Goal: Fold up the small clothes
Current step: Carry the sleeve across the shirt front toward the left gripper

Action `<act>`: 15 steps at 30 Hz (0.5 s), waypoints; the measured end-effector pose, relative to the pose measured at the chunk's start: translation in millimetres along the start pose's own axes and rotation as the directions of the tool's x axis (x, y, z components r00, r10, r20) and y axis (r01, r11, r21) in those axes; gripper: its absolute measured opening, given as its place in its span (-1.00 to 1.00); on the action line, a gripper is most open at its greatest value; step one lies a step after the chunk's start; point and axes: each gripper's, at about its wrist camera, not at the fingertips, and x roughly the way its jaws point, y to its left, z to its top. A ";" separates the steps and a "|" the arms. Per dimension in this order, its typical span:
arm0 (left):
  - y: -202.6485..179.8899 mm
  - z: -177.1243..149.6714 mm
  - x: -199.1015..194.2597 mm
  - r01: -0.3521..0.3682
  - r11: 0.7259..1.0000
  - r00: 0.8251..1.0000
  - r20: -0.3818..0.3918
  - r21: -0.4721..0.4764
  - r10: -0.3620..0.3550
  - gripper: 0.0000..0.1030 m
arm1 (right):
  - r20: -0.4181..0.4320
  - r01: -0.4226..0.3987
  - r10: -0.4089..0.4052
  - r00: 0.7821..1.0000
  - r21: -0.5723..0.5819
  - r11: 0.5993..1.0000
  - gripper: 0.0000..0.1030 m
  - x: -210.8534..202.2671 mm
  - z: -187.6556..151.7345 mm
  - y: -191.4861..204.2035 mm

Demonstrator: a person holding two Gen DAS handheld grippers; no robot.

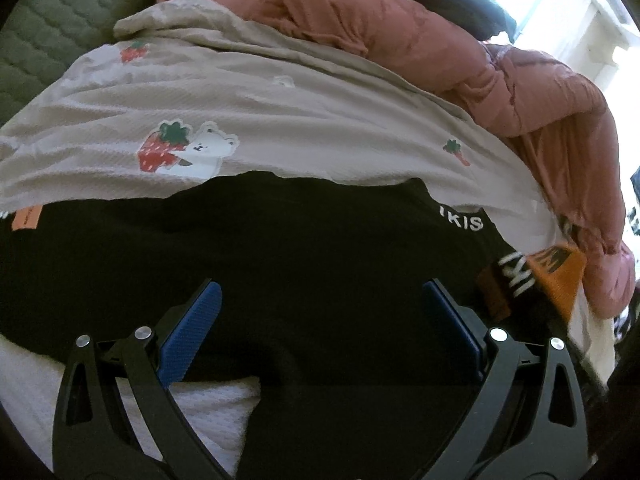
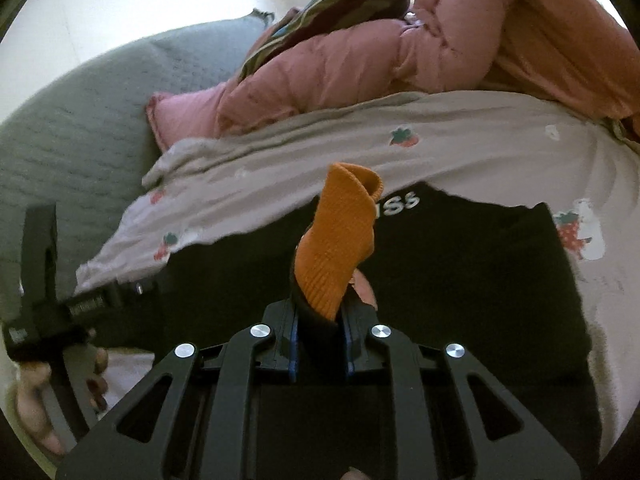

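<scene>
Orange sock [image 2: 338, 248] between right hand-held gripper [image 2: 320, 320] pads.

"IKIS" on black garment [image 1: 280, 248]

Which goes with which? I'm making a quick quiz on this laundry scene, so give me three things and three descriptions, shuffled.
Things:
1. orange sock
2. black garment
3. pink jacket

Descriptions:
A. bunched up behind the strawberry-print sheet
B. between the right gripper's pads
C. spread flat, white letters near its far edge

Pairs: 1-B, 2-C, 3-A
</scene>
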 end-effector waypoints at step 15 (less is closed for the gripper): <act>1.8 -11.0 8.7 0.099 0.995 0.993 -0.058 -0.024 -0.100 0.82 | 0.027 -0.001 0.002 1.000 -0.060 0.998 0.02 -25.2 -8.1 -2.5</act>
